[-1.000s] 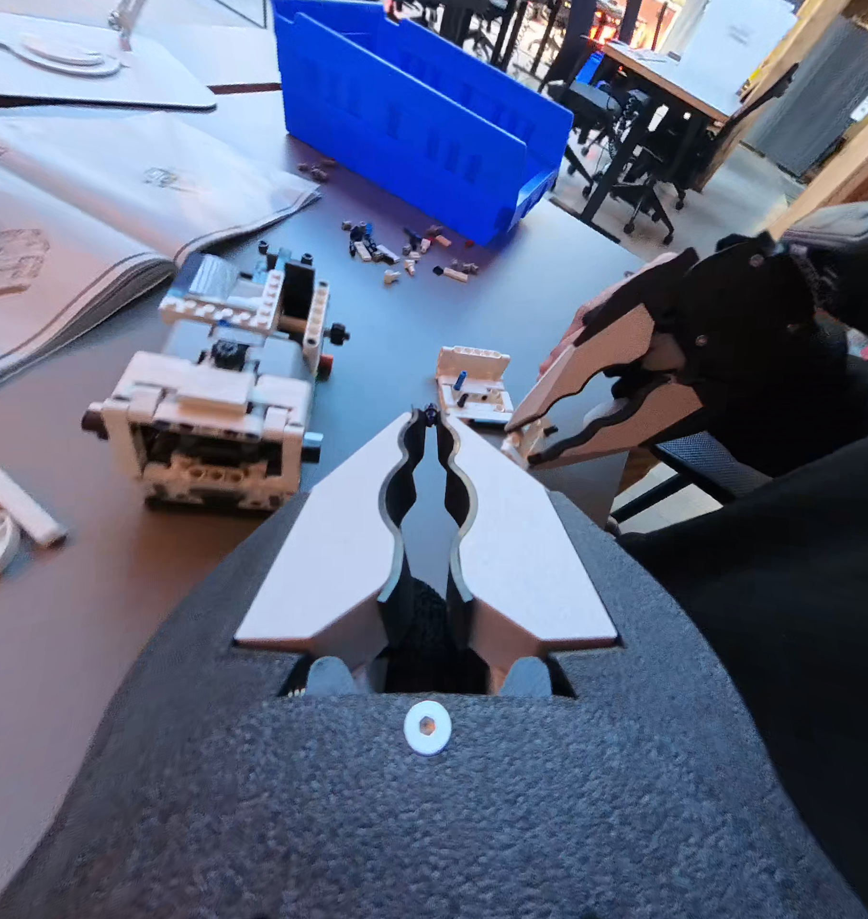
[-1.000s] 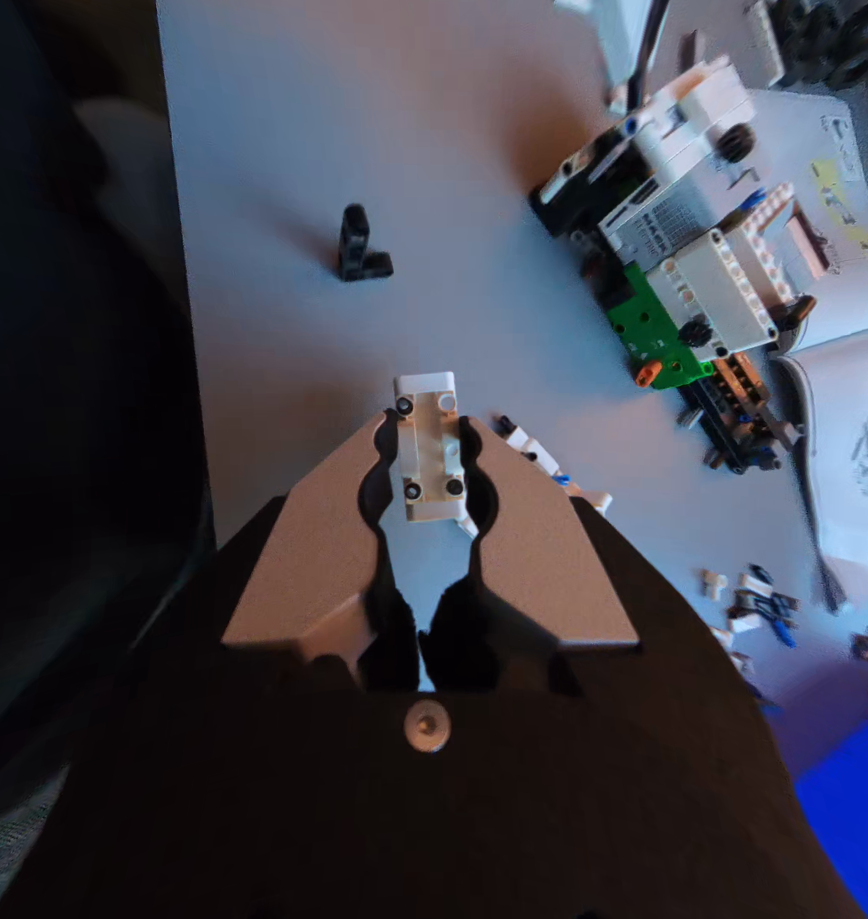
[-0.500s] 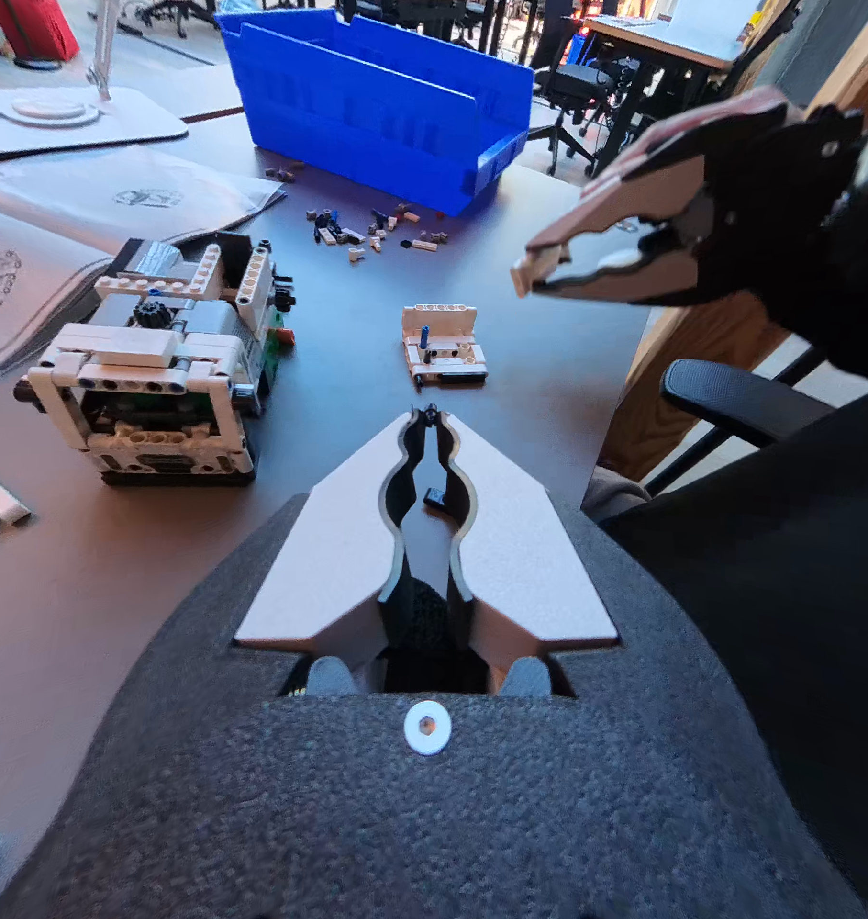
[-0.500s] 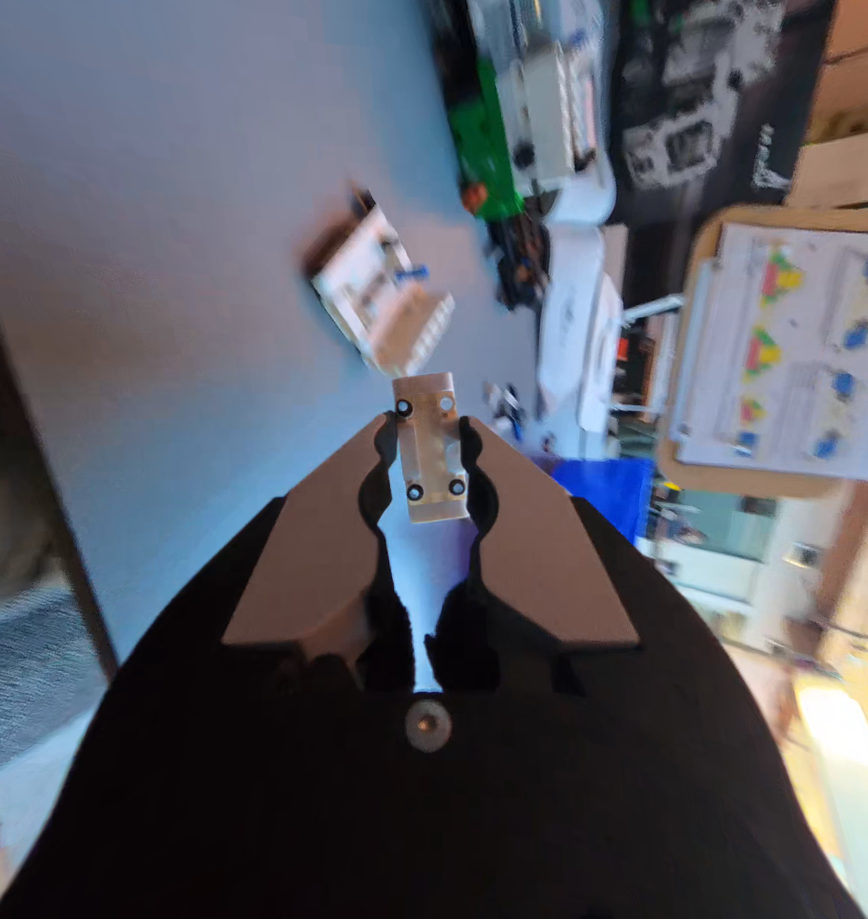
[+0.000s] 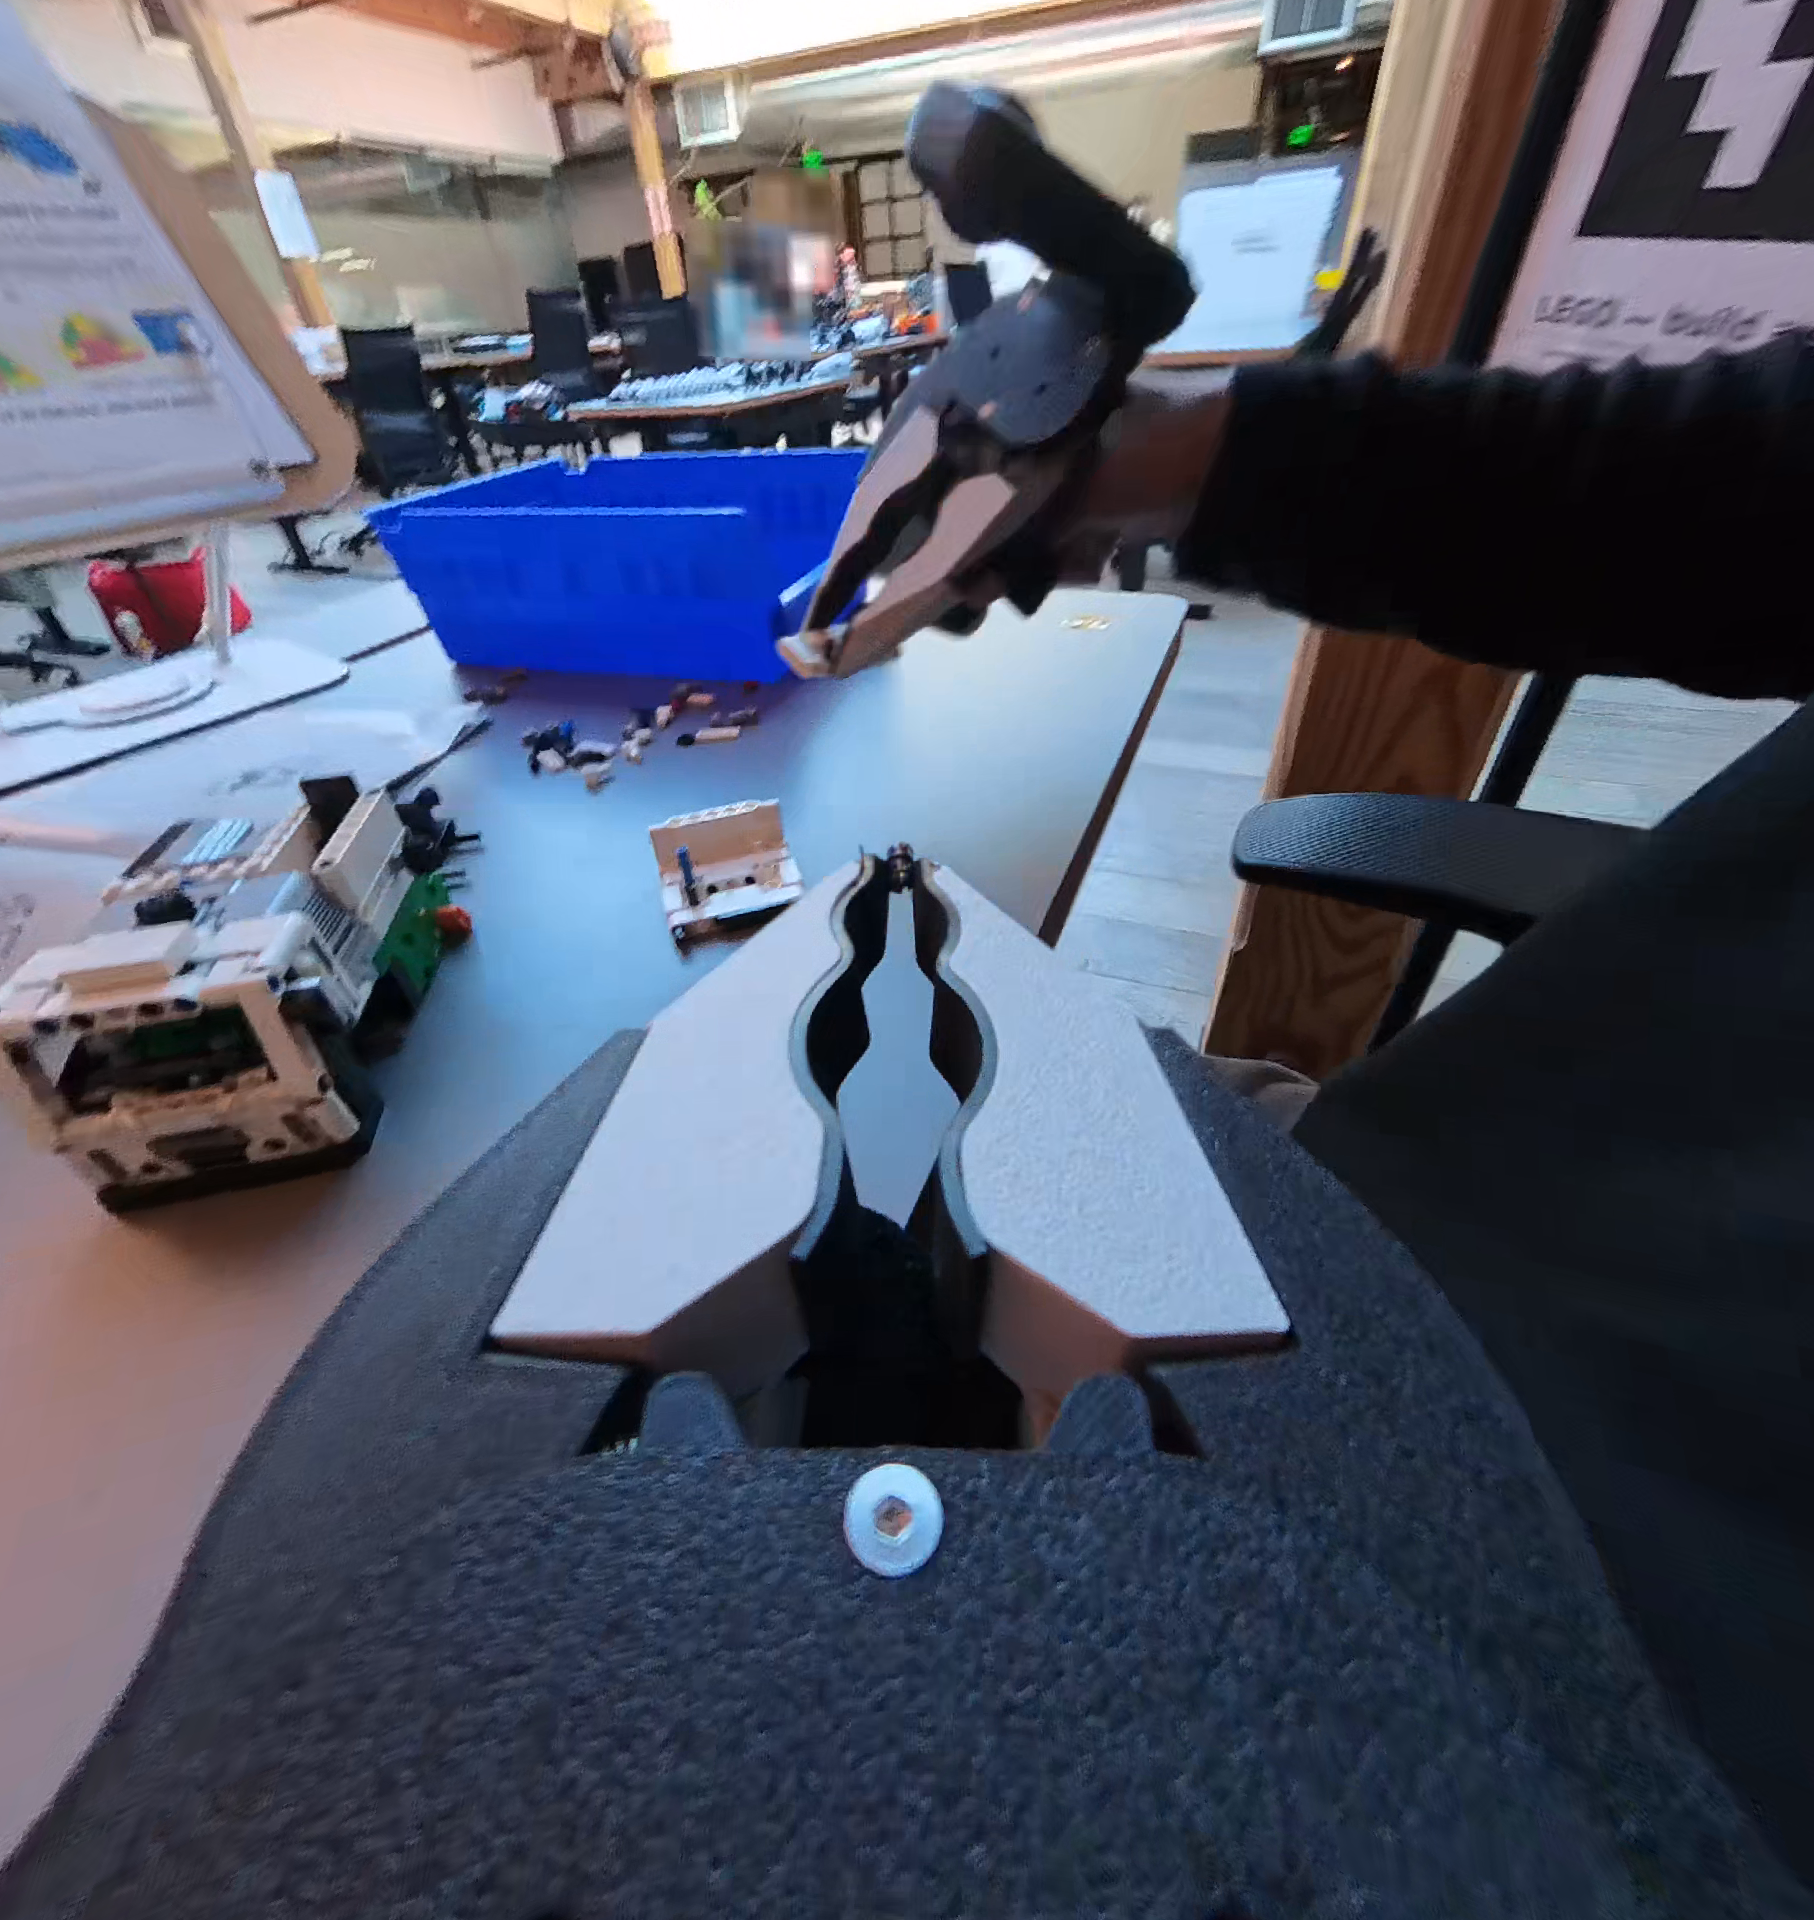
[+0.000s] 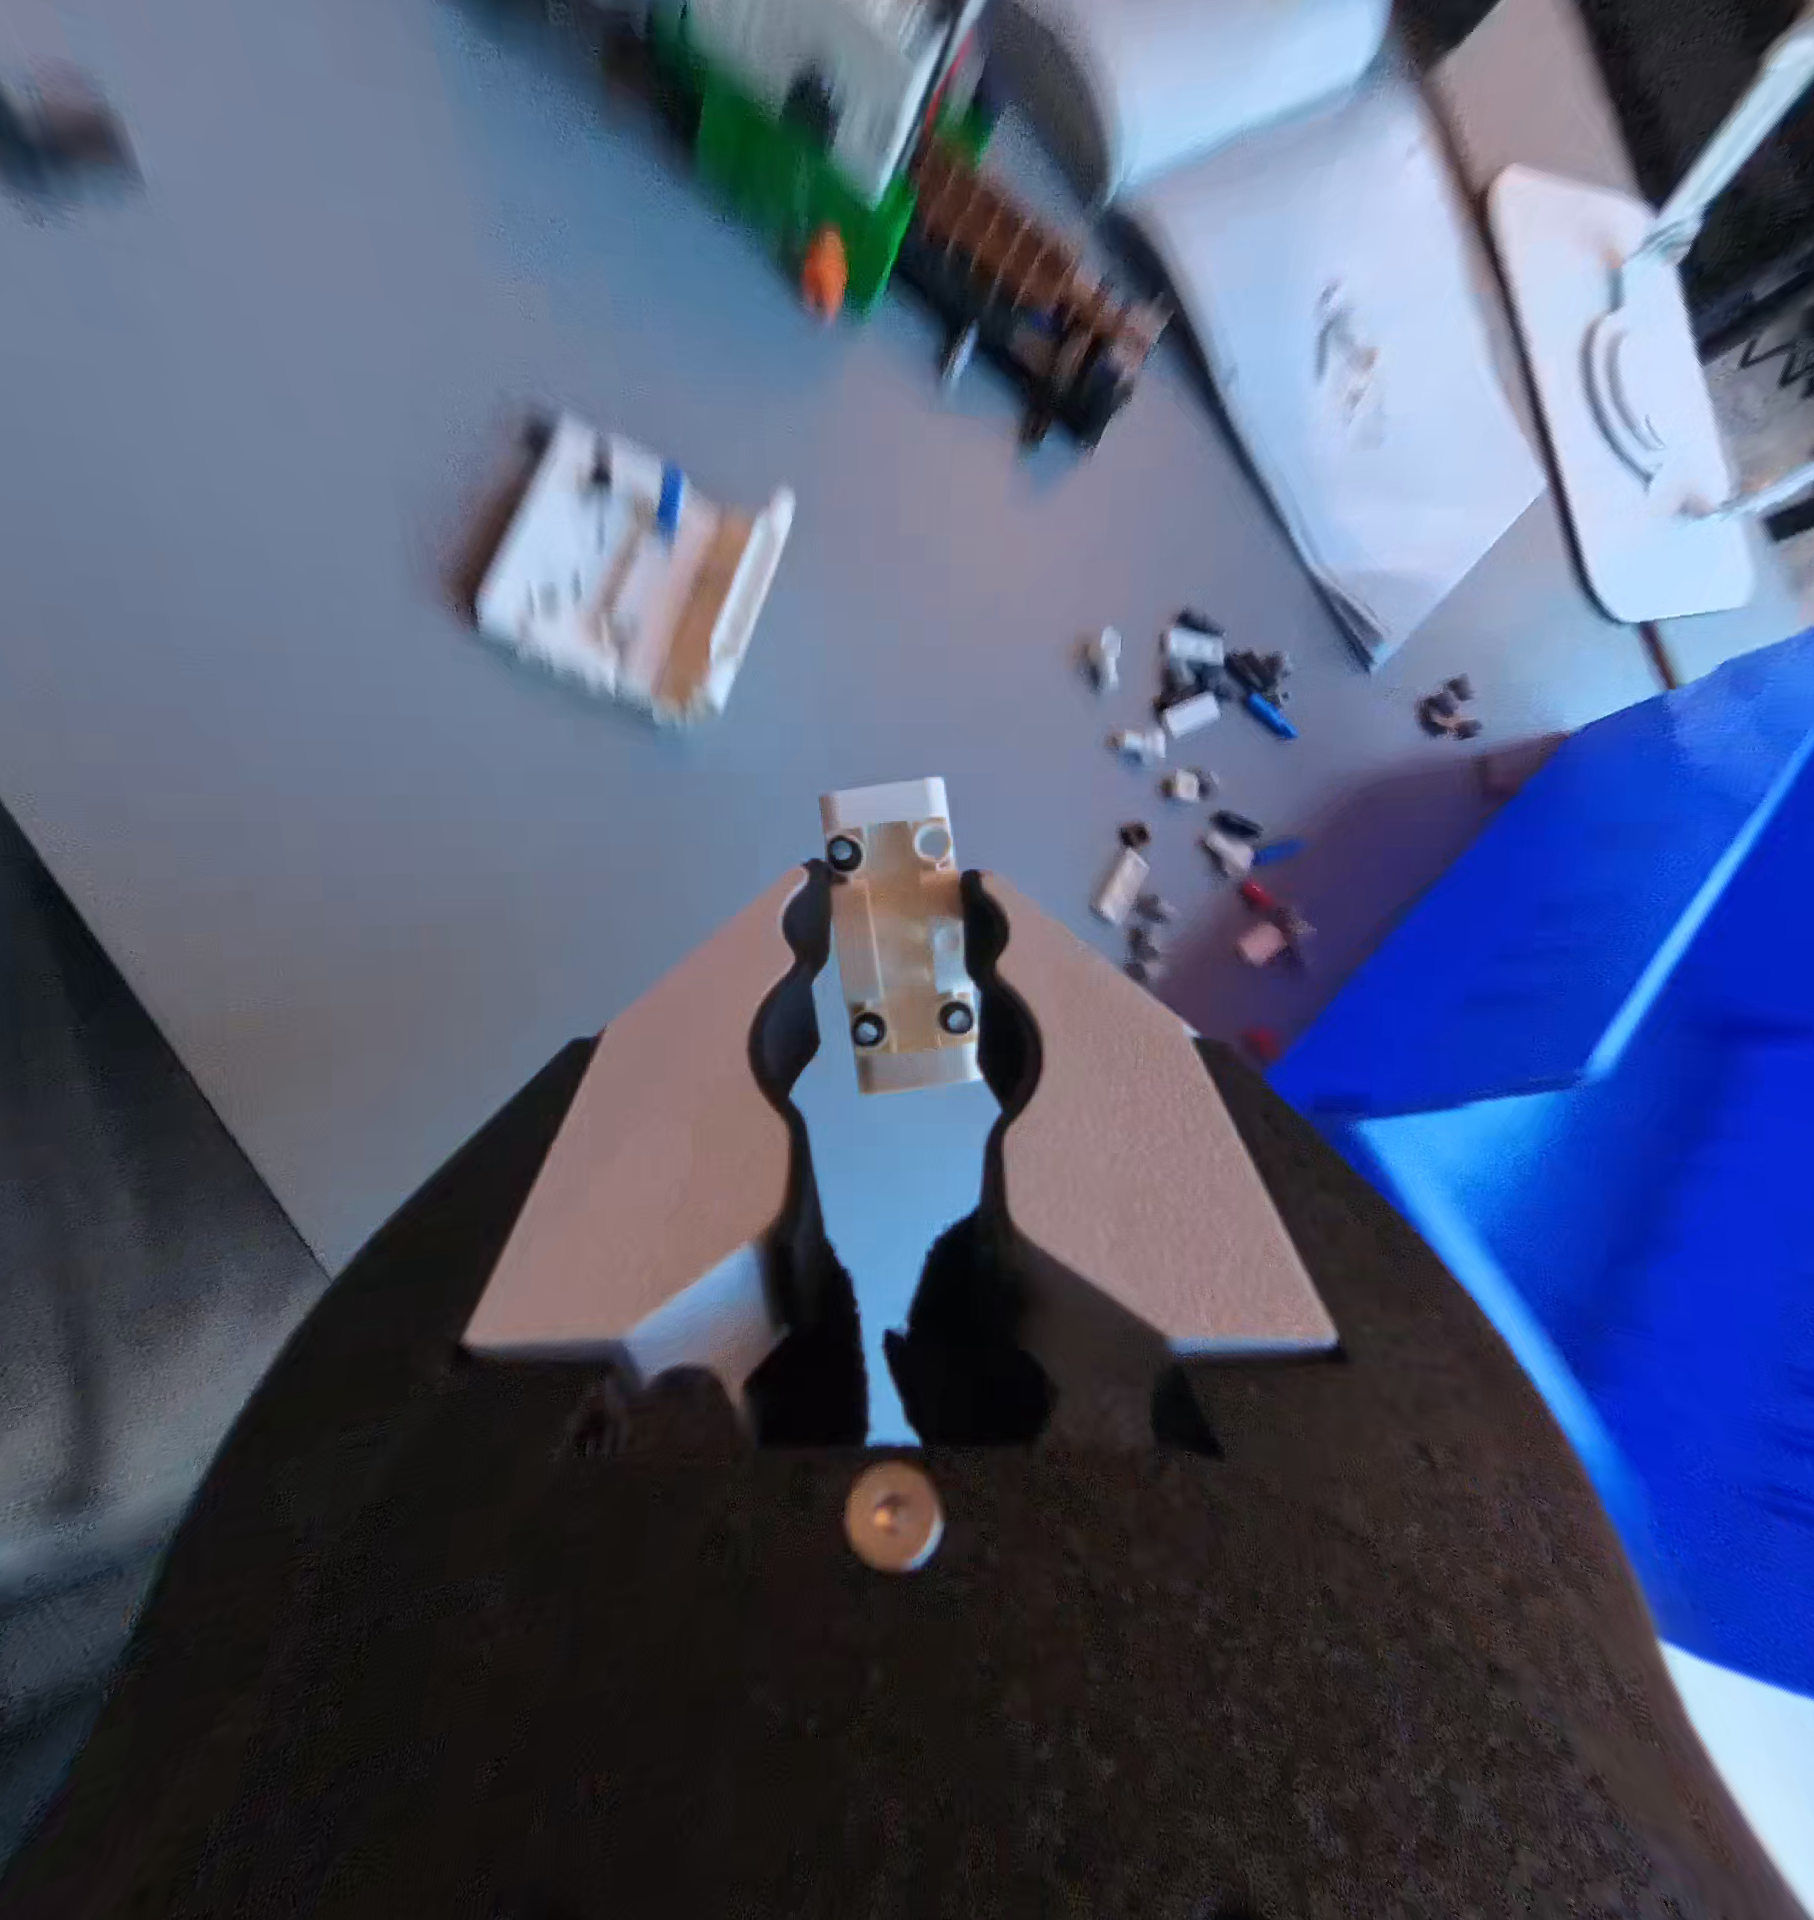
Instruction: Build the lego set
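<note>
Build judged partly done: large white vehicle assembly (image 5: 186, 997) stood at left of frame, small white sub-assembly (image 5: 724, 868) laid apart at centre, loose parts (image 5: 622, 732) scattered before blue bin (image 5: 612, 566). Joining judged left.

Right gripper (image 6: 898, 883) clenched on white panel piece (image 6: 903, 935), held above table (image 6: 259, 520). Left gripper (image 5: 892, 857) closed on tiny dark pin (image 5: 895, 854), low centre.

Panel's pinned face shown only in right wrist view, blurred. Right gripper's raised height and easel board (image 5: 72, 312) seen only in left wrist view.

Left gripper (image 5: 898, 860) tips pinch tiny dark piece (image 5: 896, 854); right gripper (image 5: 830, 649) holds white piece (image 5: 804, 652) above bench (image 5: 934, 748), near blue bin (image 5: 612, 571).
</note>
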{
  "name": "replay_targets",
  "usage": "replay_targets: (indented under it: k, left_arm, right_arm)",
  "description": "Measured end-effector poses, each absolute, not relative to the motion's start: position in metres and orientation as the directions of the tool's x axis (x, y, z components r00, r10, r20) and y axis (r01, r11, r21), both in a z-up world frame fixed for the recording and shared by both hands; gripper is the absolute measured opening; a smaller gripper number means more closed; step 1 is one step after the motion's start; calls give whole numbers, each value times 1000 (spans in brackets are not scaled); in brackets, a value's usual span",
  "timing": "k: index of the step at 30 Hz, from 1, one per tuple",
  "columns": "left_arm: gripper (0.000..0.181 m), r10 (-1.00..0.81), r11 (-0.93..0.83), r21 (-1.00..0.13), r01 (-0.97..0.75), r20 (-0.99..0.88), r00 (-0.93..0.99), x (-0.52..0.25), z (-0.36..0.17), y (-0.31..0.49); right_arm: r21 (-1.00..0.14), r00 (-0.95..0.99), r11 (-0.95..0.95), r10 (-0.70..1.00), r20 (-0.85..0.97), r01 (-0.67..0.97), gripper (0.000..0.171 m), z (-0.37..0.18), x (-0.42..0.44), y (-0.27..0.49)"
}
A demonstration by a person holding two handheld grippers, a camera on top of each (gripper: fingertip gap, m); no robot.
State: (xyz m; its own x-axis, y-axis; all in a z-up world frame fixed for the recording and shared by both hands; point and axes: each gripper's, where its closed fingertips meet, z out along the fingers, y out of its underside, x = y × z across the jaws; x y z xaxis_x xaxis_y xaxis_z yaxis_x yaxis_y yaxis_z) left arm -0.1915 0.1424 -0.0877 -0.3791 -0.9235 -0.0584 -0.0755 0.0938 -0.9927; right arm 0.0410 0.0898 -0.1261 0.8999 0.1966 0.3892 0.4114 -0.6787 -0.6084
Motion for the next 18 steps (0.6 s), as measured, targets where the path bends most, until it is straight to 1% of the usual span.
replay_targets:
  k: [1,2,3,5,6,8,10,12,15,16,18]
  left_arm:
    - [3,-918,99,-993,-59,-68,-392,-193,-86,139]
    - [3,-918,103,-993,-54,-74,-389,-194,-87,138]
    - [4,-919,111,-992,-58,-80,-386,-193,-90,137]
    - [3,-920,135,-988,-75,-97,-380,-192,-98,136]
    - [4,-921,146,-986,-75,-108,-375,-191,-99,136]
    - [3,-918,145,-986,-82,-103,-384,-189,-102,131]
    - [3,-914,137,-986,-92,-90,-396,-187,-105,126]
    - [3,-910,152,-983,-101,-99,-403,-185,-109,120]
    - [3,-905,207,-972,-114,-146,-399,-182,-116,114]
    - [3,-904,225,-967,-117,-162,-396,-182,-118,113]
    - [4,-901,244,-962,-123,-178,-395,-180,-122,112]
  right_arm:
    - [-724,951,-624,119,285,295,25,-124,41,94]
    - [-791,982,-584,66,178,183,25,-124,39,96]
    - [-826,995,-556,10,99,88,25,-126,41,96]
    - [-875,996,-483,-90,6,-39,25,-129,48,93]
    - [-886,992,-453,-111,-57,-102,25,-131,47,91]
    - [-869,976,-449,-158,-153,-208,25,-142,48,86]
    - [-818,960,-512,-220,-171,-263,25,-160,52,81]
    - [-800,958,-541,-247,-144,-260,25,-167,55,82]
    - [-855,977,-487,-193,-94,-179,25,-156,55,97]
    - [-874,977,-454,-193,-96,-175,25,-151,58,103]
    - [-899,964,-359,-174,-201,-252,25,-137,60,117]
